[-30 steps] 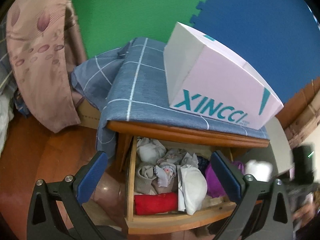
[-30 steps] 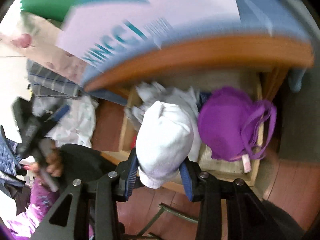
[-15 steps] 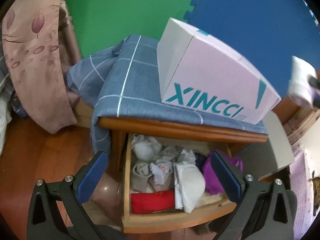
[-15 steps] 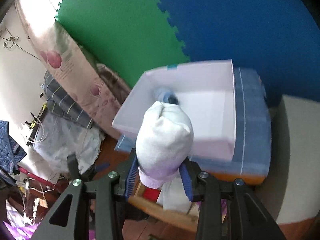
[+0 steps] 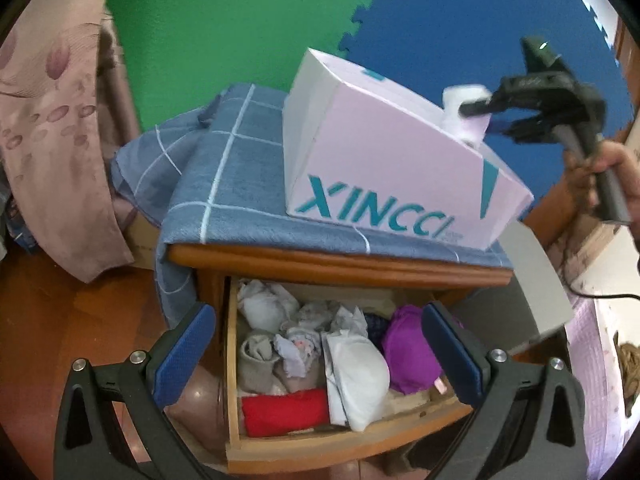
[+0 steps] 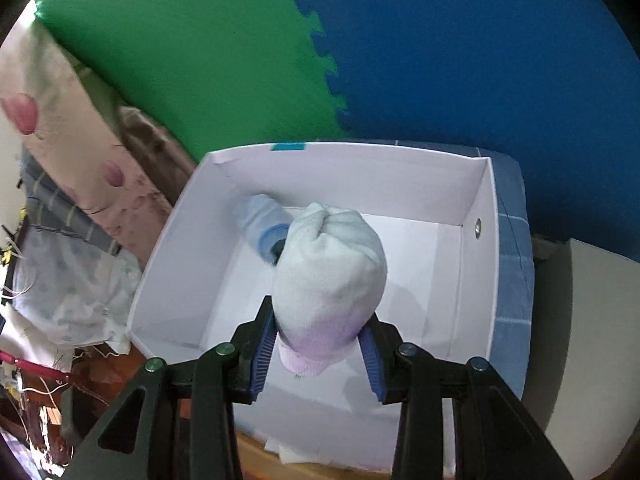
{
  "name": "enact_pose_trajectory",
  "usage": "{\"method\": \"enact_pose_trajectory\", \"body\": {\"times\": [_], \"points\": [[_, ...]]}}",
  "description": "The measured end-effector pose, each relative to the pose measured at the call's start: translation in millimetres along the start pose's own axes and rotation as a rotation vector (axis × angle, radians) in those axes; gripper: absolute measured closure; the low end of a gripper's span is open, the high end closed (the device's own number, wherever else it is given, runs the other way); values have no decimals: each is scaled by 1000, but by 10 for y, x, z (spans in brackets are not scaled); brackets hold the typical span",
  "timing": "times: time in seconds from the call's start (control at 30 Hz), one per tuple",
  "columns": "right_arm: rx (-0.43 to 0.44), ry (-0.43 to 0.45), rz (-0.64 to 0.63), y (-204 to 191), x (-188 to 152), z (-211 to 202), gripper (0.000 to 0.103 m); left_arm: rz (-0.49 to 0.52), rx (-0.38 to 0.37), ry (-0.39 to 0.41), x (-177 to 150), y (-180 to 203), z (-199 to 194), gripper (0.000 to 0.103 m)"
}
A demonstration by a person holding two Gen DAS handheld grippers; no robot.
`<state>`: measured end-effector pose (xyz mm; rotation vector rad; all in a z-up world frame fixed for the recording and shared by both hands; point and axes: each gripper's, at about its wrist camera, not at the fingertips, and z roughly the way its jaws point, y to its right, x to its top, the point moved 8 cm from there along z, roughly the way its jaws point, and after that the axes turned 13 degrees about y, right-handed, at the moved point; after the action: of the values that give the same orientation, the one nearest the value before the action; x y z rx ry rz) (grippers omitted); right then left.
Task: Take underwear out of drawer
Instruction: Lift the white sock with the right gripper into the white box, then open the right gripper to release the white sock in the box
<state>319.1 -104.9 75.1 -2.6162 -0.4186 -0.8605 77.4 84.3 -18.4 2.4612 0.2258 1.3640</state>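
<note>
While the right gripper (image 6: 318,354) clamps the white bundle (image 6: 330,276), it hangs inside the box (image 6: 478,280) rim.

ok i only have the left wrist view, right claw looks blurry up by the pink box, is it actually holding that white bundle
Observer: Yes. In the right wrist view the right claw is shut on the white bundle, a pad pressing each side.
Operator: is it over the box or off to the side
Observer: Over it. The bundle hangs above the open pink box, not touching the floor of it.
Operator: anything in the box already
Observer: One light blue roll lies near the back left corner.
Operator: and my left claw
Observer: The left claw is open, holding nothing, in front of the open drawer.
</note>
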Motion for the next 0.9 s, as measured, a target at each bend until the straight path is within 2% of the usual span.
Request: {"method": "enact_pose_trajectory", "body": {"times": [0.1, 0.3, 0.57, 0.9], "points": [[-21, -26, -10, 13, 21, 196, 63, 8, 40, 33, 51, -59, -41, 1], [-55, -81, -32, 31, 15, 507, 63, 93, 125, 14, 24, -61, 4, 1], [-90, -138, -53, 33, -18, 788, 63, 179, 163, -25, -59, -8, 69, 1], [-116, -156, -93, -52, 30, 893, 63, 215, 189, -61, -114, -13, 105, 1]]}}
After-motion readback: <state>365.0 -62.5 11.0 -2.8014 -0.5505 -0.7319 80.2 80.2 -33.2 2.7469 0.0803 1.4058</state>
